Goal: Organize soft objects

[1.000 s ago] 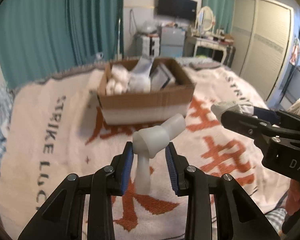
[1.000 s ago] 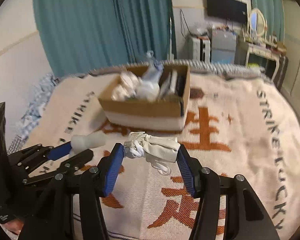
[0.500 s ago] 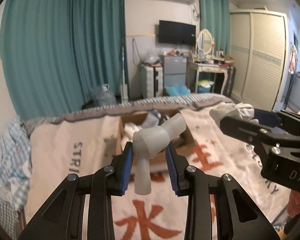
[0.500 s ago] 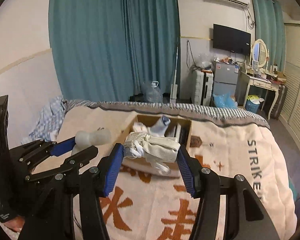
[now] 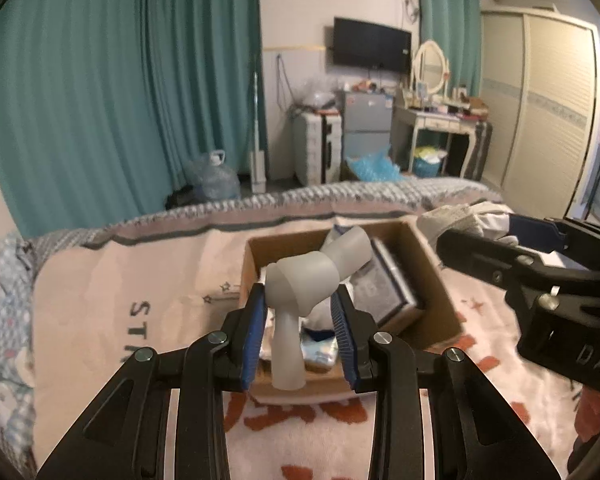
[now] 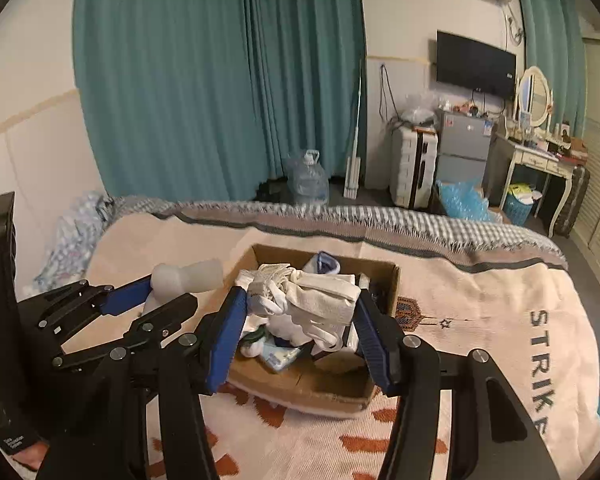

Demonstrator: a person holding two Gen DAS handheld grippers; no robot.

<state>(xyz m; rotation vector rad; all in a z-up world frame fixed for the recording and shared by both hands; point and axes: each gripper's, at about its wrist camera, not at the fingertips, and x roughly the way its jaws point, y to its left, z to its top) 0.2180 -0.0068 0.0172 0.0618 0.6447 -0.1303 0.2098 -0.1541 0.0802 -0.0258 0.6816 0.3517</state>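
Observation:
My left gripper (image 5: 300,334) is shut on a soft white bent tube (image 5: 304,284) and holds it above the near part of an open cardboard box (image 5: 440,280) on the bed. My right gripper (image 6: 300,332) is shut on a bundle of white cloth (image 6: 316,300) and holds it over the same box (image 6: 392,280). The box holds white soft items, a blue-and-white sock (image 6: 326,262) and flat packets (image 5: 392,280). The left gripper and tube also show in the right wrist view (image 6: 188,278); the right gripper shows in the left wrist view (image 5: 496,240).
The bed is covered by a cream blanket (image 6: 480,320) with orange characters and dark lettering. Beyond the bed's far edge stand teal curtains (image 5: 140,80), a water jug (image 6: 308,178), a small fridge (image 5: 366,120) and a dressing table (image 5: 440,120). A wardrobe (image 5: 548,100) is at the right.
Both grippers have come in over the box and tilted downward again, each still holding its item; the box now lies right under the fingertips.

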